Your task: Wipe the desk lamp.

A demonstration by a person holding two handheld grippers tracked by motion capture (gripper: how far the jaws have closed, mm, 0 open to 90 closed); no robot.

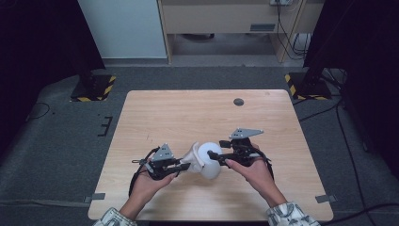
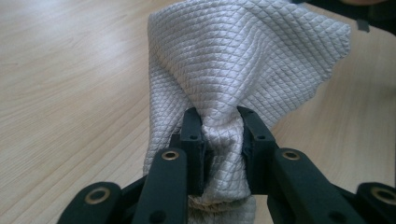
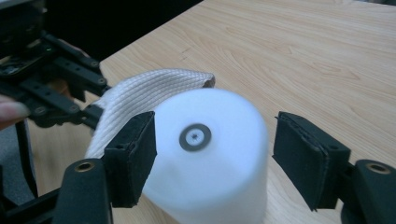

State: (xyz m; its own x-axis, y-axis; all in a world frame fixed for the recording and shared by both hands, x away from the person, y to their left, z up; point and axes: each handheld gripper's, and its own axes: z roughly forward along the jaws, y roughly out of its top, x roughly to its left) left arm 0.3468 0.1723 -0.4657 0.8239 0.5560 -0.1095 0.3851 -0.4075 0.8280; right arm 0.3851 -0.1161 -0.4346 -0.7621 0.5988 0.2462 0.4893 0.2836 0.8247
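Desk [image 1: 188, 113] in mid-frame carries a white cup [image 1: 210, 160] at lower centre, which could topple since the right tool [image 3: 212, 149] straddles it with jaws wide and one pad touching, while the left tool [image 2: 223, 140] pinches the cloth [image 2: 243, 60] against it.

Our left gripper [image 1: 184, 165] points toward three o'clock, its jaws pinched tight together on what it holds. Our right gripper [image 1: 212, 155] points toward nine o'clock with its pads [image 3: 133, 156] standing apart. Both forearms enter from six o'clock, sleeves patterned.
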